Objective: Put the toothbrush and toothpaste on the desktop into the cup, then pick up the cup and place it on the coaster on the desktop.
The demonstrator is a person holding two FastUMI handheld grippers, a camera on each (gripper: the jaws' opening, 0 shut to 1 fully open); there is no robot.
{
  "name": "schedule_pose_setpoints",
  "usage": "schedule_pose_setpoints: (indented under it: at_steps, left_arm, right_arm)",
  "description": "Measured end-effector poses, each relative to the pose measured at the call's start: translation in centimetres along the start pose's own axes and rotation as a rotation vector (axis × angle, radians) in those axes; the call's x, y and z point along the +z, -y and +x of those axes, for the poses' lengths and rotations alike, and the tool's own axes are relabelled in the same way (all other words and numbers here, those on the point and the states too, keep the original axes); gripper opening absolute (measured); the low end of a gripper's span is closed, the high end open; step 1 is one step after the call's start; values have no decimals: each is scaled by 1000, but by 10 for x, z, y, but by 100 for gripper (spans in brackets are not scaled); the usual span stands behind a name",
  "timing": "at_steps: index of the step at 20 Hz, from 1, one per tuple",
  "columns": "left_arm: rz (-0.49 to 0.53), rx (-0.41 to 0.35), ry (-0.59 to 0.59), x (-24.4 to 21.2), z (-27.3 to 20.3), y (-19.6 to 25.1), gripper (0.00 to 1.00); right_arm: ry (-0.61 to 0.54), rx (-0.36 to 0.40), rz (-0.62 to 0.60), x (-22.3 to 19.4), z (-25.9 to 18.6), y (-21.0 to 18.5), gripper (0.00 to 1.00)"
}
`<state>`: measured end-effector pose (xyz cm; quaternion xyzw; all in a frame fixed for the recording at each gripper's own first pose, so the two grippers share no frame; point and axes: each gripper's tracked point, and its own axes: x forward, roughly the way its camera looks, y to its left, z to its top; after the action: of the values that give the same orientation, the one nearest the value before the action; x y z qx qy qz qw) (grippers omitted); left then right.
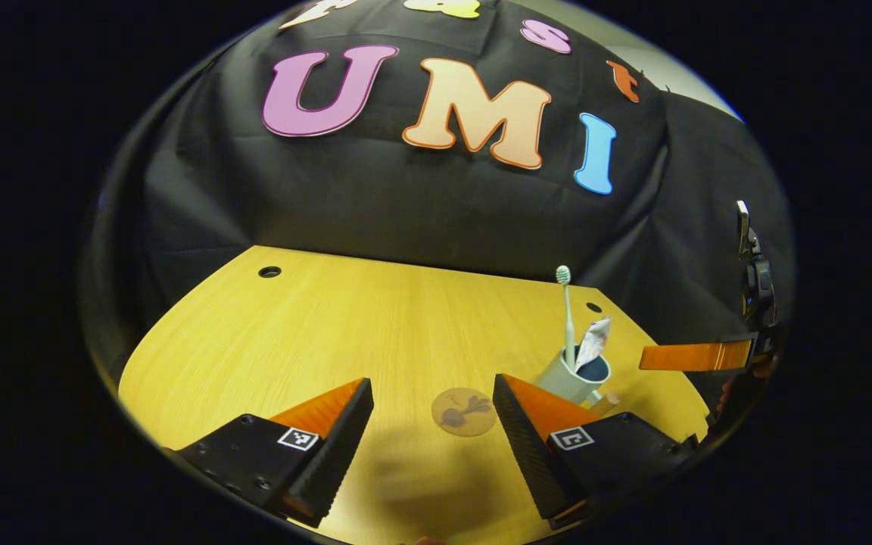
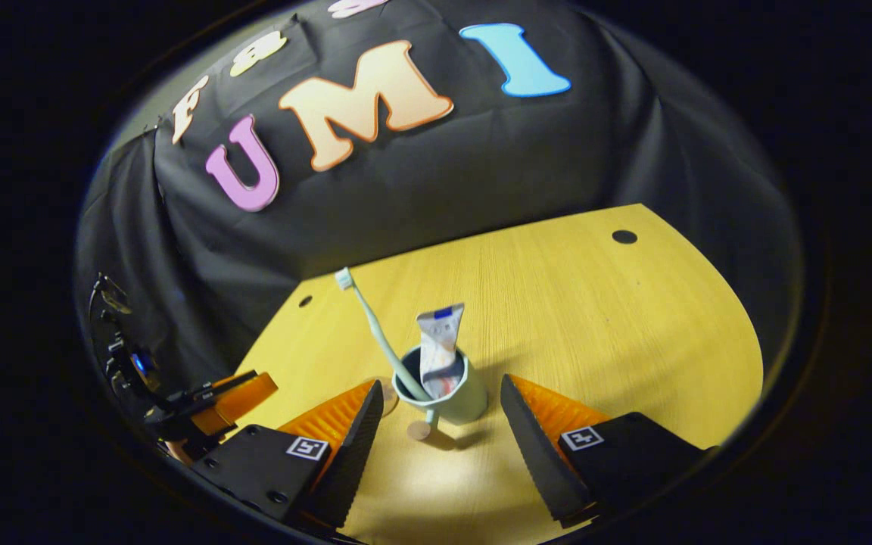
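Left gripper view: the left hand-held gripper (image 1: 432,431) hangs above a yellow wood-grain table (image 1: 315,341), its two wedge-shaped, ribbed fingers spread wide w/ nothing between them. Between the fingers, flat on the table, lies a round brown coaster (image 1: 464,411) w/ a dark plant drawing on it. Just right of the coaster, partly behind the right finger, stands a smooth pale-green cup (image 1: 568,378) w/ a dark inside. A thin pale toothbrush (image 1: 566,310) stands nearly upright in it, bristle head at top; a crinkled whitish toothpaste tube (image 1: 593,341) leans beside it in the same cup. The cup is near the coaster, not on it. Far right, the other gripper shows as a flat orange finger pointing toward the cup.

Right gripper view: the right hand-held gripper (image 2: 440,435) is open wide, fingers on either side of the cup (image 2: 451,397), no contact visible. The toothbrush (image 2: 375,325) tilts left out of the cup; the toothpaste tube (image 2: 440,348) stands w/ its flat crimped end up. A small round disc (image 2: 418,431) sits on the table (image 2: 595,318) touching the cup's near base. Round holes mark the table's far corners.
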<state>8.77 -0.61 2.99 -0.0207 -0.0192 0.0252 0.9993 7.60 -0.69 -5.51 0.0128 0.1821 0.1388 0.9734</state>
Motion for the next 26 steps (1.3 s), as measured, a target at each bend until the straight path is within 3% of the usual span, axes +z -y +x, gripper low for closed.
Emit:
schedule_pose_setpoints:
  at_steps: [5,10,19,20,21,23,25,26]
  left_arm:
    - [-60,44,-53,-23,-16,-45,95]
    - [-68,103,-94,-47,-32,-91,95]
    - [-178,238,-141,-78,-51,-146,95]
    - [-183,249,-154,-82,-53,-151,95]
    - [-187,259,-161,-84,-53,-156,95]
    - [-193,268,-181,-88,-54,-160,95]
    - [-190,271,-191,-90,-55,-161,95]
    - [-193,263,-193,-89,-54,-159,95]
  right_arm:
    - [-90,-52,-27,-12,18,-18,95]
    - [-256,-160,-85,-33,32,-1,95]
    - [-477,-217,-91,-62,59,-1,95]
    - [-494,-222,-93,-65,61,-2,87]
    - [-506,-223,-95,-68,65,-3,92]
    - [-518,-234,-103,-72,70,0,75]
    - [-527,-256,-114,-71,70,6,73]
    - [-531,-261,-109,-71,70,8,66]
